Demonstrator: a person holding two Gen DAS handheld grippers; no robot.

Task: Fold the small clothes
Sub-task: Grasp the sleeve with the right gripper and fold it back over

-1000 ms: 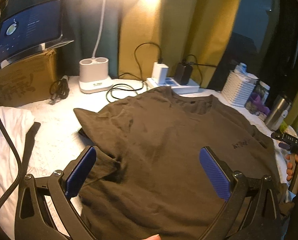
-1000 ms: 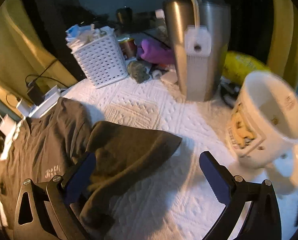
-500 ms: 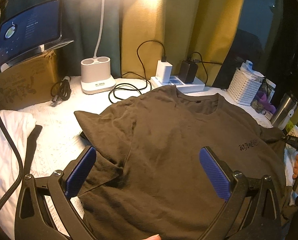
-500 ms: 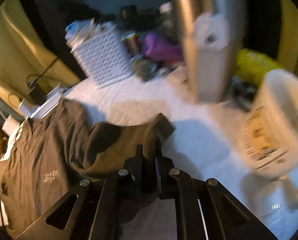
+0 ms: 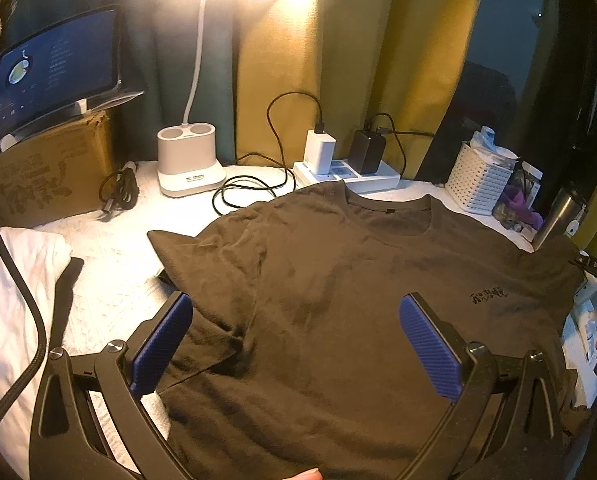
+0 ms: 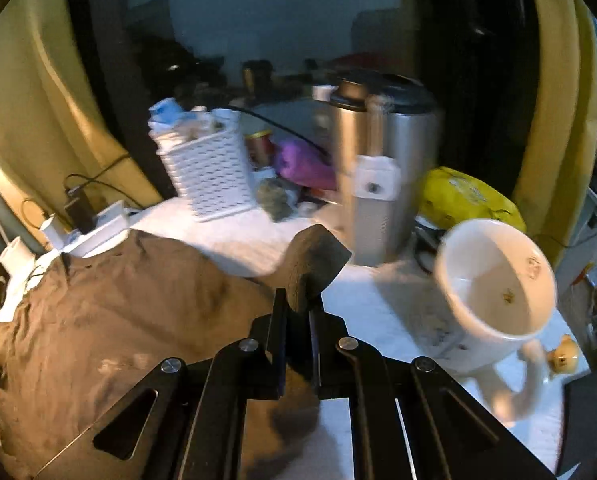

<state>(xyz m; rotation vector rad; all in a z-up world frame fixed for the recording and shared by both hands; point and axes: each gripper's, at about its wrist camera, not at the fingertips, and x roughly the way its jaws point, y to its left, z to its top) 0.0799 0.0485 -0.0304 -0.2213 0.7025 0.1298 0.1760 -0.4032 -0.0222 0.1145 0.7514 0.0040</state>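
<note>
T-shirt (image 5: 338, 280) sleeve pinched by right gripper (image 6: 298, 304); mug (image 6: 494, 280) looks empty.

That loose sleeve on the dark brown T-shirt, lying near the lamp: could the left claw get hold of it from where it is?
Probably yes. The left claw is open and empty over the dark brown T-shirt, and the sleeve lies flat on the white cloth just ahead of its left finger, with nothing on top of it.

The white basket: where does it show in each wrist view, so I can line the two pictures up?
Left wrist: the white basket stands far right, beyond the T-shirt, beside the steel flask.
Right wrist: the basket sits upper left of centre, left of the flask.
Shared landmark: the power strip at the shirt's collar end.
</note>
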